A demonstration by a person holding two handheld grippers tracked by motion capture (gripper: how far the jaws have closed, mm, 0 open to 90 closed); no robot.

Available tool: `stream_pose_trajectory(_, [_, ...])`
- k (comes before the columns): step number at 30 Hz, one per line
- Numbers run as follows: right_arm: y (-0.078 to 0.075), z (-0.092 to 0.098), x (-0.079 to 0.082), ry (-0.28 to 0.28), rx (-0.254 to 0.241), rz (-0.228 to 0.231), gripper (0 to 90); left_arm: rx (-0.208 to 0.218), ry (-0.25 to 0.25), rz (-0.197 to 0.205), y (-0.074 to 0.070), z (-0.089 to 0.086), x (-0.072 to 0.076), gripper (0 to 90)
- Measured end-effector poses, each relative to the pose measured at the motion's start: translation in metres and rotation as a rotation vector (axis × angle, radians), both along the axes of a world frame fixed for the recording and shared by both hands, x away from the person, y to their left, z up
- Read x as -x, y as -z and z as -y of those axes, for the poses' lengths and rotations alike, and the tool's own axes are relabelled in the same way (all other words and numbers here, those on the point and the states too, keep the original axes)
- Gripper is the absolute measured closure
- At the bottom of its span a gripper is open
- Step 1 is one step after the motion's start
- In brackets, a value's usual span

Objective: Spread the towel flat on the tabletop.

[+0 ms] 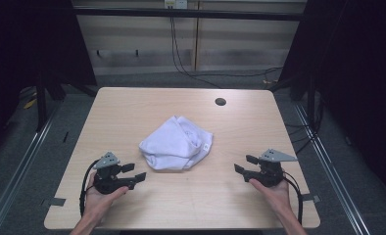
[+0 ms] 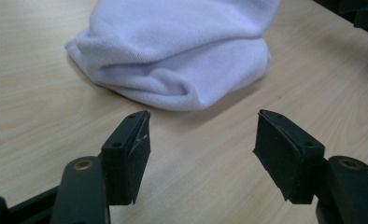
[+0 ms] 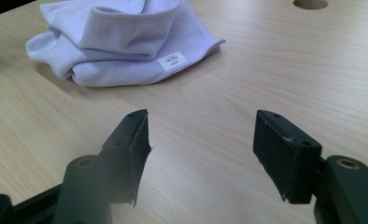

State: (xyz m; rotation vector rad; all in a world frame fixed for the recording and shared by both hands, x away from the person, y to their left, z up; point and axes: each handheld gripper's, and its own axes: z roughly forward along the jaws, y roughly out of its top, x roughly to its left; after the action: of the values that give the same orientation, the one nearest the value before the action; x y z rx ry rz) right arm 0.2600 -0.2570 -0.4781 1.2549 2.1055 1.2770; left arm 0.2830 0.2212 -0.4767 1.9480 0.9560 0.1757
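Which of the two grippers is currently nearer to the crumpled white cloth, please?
The left. The left gripper sits just below the white cloth at its near-left corner, jaws open and apart from it. The right gripper rests farther off to the cloth's right, also open.

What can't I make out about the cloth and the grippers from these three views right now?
- Label on the white cloth: print too small to read, right gripper view.
- Cloth's far part: cut off by the top edge, left gripper view.
- Cloth's inner layers and underside: hidden by its own folds, all views.
- Left gripper and right gripper: open, but pad surfaces too small in the high view.
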Motion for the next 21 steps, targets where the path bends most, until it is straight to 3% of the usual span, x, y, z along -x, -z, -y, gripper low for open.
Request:
stream_pose_trajectory(3, [0.003, -0.002, -0.003, -0.024, -0.002, -0.026, 35.3, -0.002, -0.01, 0.0, -0.001, 0.0, -0.002, 35.2])
stream_pose_trajectory(5, [0.003, -0.002, -0.003, -0.03, 0.001, -0.029, 35.4, -0.033, -0.032, 0.018, -0.003, 0.003, -0.003, 34.7])
stream_pose_trajectory(6, [0.003, -0.003, -0.004, -0.025, 0.028, -0.023, 35.9, -0.03, -0.033, 0.023, -0.005, 0.005, -0.004, 34.3])
stream_pose_trajectory(9, [0.002, 0.0, -0.003, -0.038, 0.008, -0.036, 35.1, -0.043, -0.027, 0.049, -0.012, 0.01, -0.013, 35.7])
stream_pose_trajectory(12, [0.0, 0.001, -0.002, -0.05, 0.001, -0.036, 34.6, -0.005, -0.027, 0.032, -0.022, 0.017, -0.033, 35.6])
stream_pose_trajectory(15, [-0.002, -0.001, 0.0, -0.064, 0.014, -0.025, 33.6, -0.014, -0.027, 0.081, -0.03, 0.031, -0.057, 42.6])
stream_pose_trajectory(19, [-0.002, -0.003, 0.002, -0.072, 0.016, -0.026, 33.1, 0.009, -0.042, 0.088, -0.025, 0.041, -0.069, 39.7])
stream_pose_trajectory(21, [0.0, -0.004, 0.0, -0.074, 0.035, -0.016, 33.2, -0.038, -0.021, 0.063, -0.01, 0.056, -0.076, 38.1])
